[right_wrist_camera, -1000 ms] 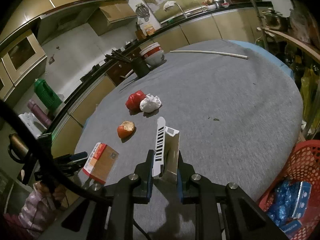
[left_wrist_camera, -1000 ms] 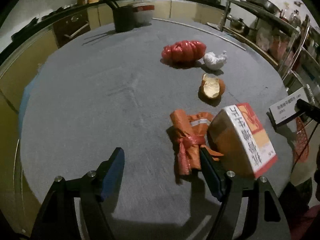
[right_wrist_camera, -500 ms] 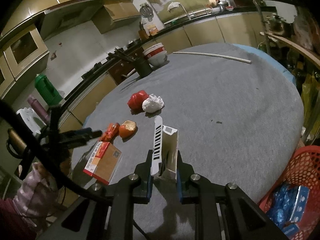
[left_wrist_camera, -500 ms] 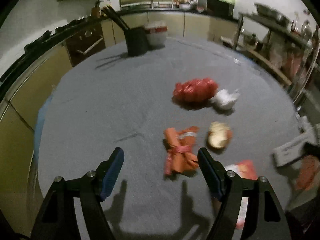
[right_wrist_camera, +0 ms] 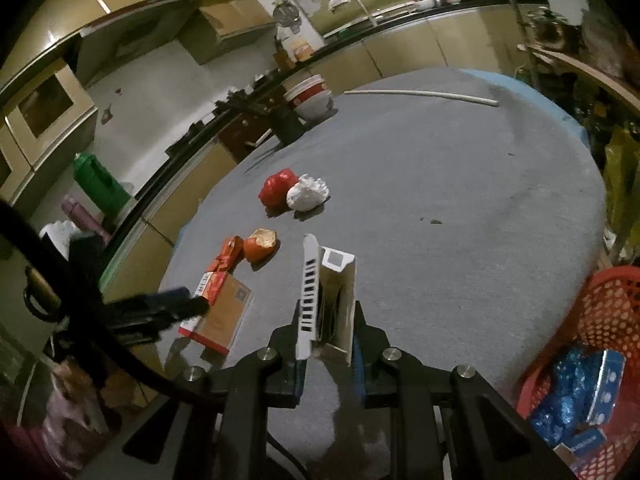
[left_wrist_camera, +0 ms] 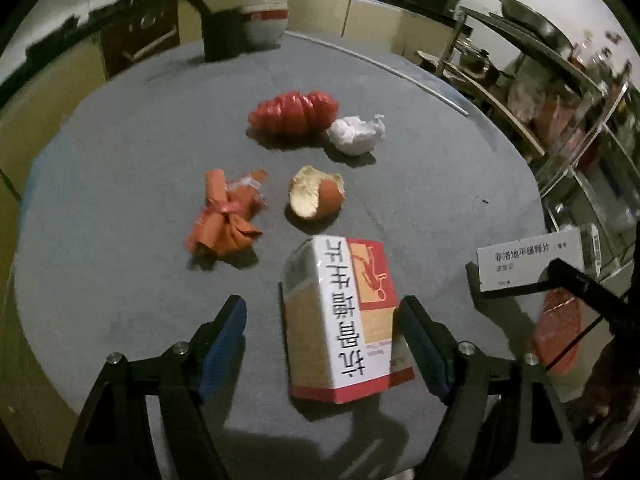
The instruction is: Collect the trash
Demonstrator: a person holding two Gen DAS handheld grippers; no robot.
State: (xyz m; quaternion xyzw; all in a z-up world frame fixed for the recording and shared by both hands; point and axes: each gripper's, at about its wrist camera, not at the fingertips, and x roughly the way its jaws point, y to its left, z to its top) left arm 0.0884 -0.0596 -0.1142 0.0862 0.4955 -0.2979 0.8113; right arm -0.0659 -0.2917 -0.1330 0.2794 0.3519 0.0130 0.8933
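Left tongs (left_wrist_camera: 322, 338) just widened, straddling red-and-white box (left_wrist_camera: 344, 320) on near surface (left_wrist_camera: 120, 128), no contact. Right tongs (right_wrist_camera: 326, 346) clamped on white carton (right_wrist_camera: 338, 300). I'd drop lower, centre, then squeeze.

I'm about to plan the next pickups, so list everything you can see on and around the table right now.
Red and white carton: one, near table edge, between the left fingers, not gripped.
Orange wrapper: one, crumpled, left of the peel.
Orange peel: one, mid-table.
Red bag: one, bunched, beside the tissue.
White tissue: one, crumpled.
White box: one, flap open, in the right gripper.
Red basket: one, right of the table, blue packets inside.
Grey table: one, round.
Black holder: one, far edge.
Bowl: one, white with red band, beside the holder.
Left gripper: open.
Right gripper: shut on the box.
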